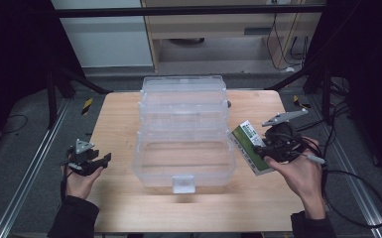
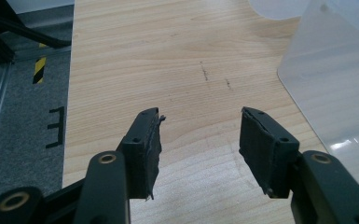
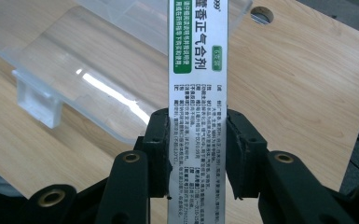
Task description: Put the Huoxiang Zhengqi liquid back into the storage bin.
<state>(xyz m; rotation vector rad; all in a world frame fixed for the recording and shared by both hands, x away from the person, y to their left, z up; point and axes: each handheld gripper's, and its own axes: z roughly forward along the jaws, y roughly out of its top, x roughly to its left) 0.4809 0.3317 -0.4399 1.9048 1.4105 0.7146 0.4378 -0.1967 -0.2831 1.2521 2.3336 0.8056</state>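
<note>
Over at nine o'clock on the wooden table point(image 1: 129, 114), near its left edge: left gripper point(image 1: 100, 161), cradled in the left hand point(image 1: 82, 181), grey three-cornered plate on top, cable trailing down toward the sleeve. Jaws pointing toward three o'clock, at the clear box. From the left gripper view: left gripper point(image 2: 200, 140) standing well apart, black pads worn at the edges, nothing between them but bare wood grain. No grip, no contact with anything.

Dead centre: clear plastic storage box point(image 1: 184, 134), lid thrown back toward twelve o'clock, stepped trays stacked up behind, front compartment open and see-through down to the wood. Small frosted latch point(image 1: 183, 183) hanging at six o'clock on the front wall. Same clear wall point(image 2: 335, 88) looming at two o'clock in the left gripper view, apart from the jaws.

Now to three o'clock: right gripper point(image 1: 258, 151) in the right hand point(image 1: 300, 173), lifted clear of the tabletop just beside the box's right wall. Clamped between the jaws, a flat green-and-white medicine carton point(image 1: 250, 146), tilted, long edge running from eleven toward five o'clock, near the box rim, whether touching impossible to tell. In the right gripper view: right gripper point(image 3: 198, 154) part-closed, both pads pressed flat on the carton's narrow printed sides, medicine carton point(image 3: 196, 93) rising straight toward twelve o'clock, green band and Chinese print on its face, clear box and latch point(image 3: 37, 100) behind at ten o'clock.
</note>
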